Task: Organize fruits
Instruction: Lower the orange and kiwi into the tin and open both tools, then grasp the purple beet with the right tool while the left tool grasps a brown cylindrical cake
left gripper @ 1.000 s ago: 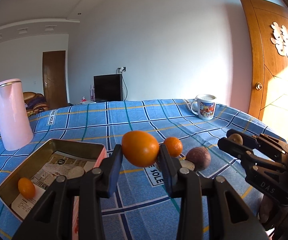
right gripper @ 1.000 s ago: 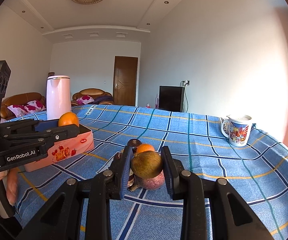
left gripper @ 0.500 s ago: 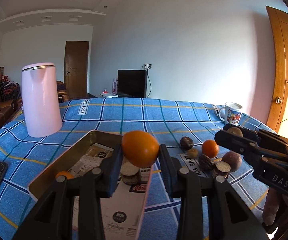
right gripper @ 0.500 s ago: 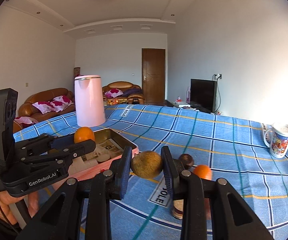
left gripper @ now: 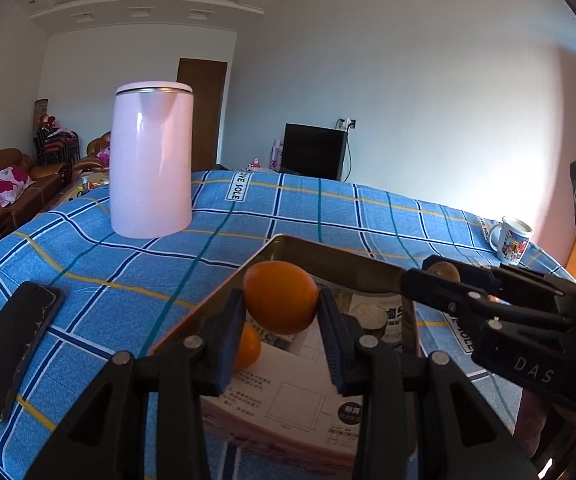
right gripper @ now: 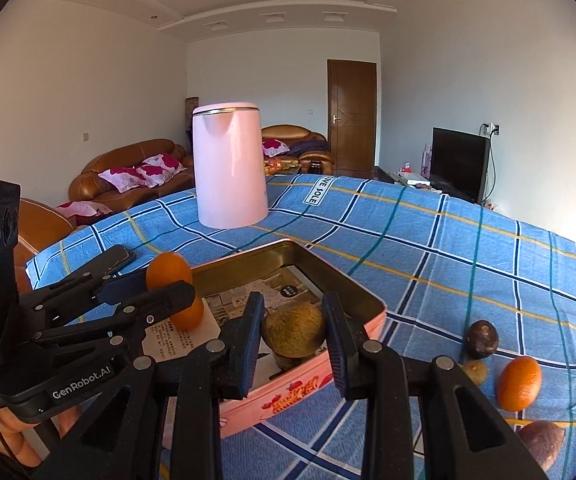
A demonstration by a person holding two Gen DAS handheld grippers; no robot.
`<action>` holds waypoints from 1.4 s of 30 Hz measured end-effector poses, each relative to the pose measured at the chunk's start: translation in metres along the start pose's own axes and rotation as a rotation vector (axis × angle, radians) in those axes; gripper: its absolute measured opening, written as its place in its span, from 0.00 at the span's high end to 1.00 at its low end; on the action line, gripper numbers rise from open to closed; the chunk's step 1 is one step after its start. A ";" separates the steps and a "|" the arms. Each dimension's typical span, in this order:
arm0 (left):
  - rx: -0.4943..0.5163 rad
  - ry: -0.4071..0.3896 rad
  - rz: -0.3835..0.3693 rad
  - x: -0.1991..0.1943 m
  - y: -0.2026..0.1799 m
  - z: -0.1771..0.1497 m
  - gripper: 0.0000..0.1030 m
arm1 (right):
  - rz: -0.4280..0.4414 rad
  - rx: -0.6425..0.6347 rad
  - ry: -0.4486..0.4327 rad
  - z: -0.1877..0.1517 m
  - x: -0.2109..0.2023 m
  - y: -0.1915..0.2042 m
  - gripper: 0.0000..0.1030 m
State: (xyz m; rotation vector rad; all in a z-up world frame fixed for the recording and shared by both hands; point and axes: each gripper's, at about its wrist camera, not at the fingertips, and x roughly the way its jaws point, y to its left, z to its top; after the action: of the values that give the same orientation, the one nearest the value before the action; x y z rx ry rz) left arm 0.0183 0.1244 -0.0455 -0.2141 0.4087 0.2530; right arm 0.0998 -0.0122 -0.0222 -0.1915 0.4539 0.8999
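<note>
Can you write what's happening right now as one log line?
left gripper: jaws shut on orange | right gripper: jaws shut on brown fruit | both over tin

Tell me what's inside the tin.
Inside the tin: printed paper sheets, a small orange, and round pieces I cannot identify. The grippers and the fruits they hold hide parts of its floor.

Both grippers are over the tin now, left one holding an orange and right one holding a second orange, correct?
Not quite. The right gripper holds a brownish-green fruit, not an orange, as the right wrist view shows. The left gripper does hold an orange, and both are over the tin.
</note>
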 end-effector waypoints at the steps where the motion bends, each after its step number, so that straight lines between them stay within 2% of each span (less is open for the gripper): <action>1: -0.007 0.000 0.008 0.000 0.005 0.000 0.63 | 0.007 -0.008 0.012 0.001 0.005 0.004 0.69; 7: -0.037 0.007 0.035 0.000 0.022 -0.001 0.63 | 0.028 -0.069 0.084 0.001 0.029 0.029 0.69; 14: -0.035 0.024 0.039 0.003 0.024 -0.003 0.62 | 0.038 -0.082 0.158 0.000 0.048 0.036 0.68; 19: -0.040 0.028 0.044 0.003 0.025 -0.003 0.63 | 0.036 -0.061 0.165 -0.001 0.049 0.032 0.50; 21: -0.039 0.013 0.046 -0.001 0.023 -0.003 0.58 | 0.042 -0.044 0.151 -0.002 0.045 0.028 0.42; 22: -0.038 0.004 0.045 -0.005 0.022 -0.001 0.56 | 0.036 -0.040 0.144 -0.002 0.041 0.026 0.42; 24: -0.033 -0.021 0.042 -0.011 0.018 0.002 0.44 | 0.012 -0.042 0.123 -0.004 0.029 0.021 0.42; 26: -0.030 -0.043 0.035 -0.018 0.011 0.005 0.39 | -0.018 -0.030 0.096 -0.006 0.011 0.011 0.42; 29: 0.003 -0.058 0.001 -0.023 -0.006 0.009 0.37 | -0.086 0.020 0.053 -0.013 -0.023 -0.016 0.37; 32: 0.041 -0.058 -0.035 -0.023 -0.028 0.010 0.30 | -0.215 0.073 0.037 -0.028 -0.054 -0.053 0.32; 36: 0.100 -0.029 -0.085 -0.016 -0.061 0.008 0.29 | -0.347 0.207 0.062 -0.053 -0.083 -0.109 0.30; 39: 0.148 -0.009 -0.120 -0.009 -0.085 0.006 0.29 | -0.367 0.334 0.076 -0.068 -0.094 -0.143 0.30; 42: 0.184 0.012 -0.141 -0.002 -0.102 0.005 0.29 | -0.336 0.384 0.092 -0.074 -0.093 -0.155 0.30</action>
State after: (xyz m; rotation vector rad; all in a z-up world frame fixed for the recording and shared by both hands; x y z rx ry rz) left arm 0.0469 0.0288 -0.0245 -0.0635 0.4243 0.0751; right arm 0.1504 -0.1989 -0.0497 0.0435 0.6494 0.4640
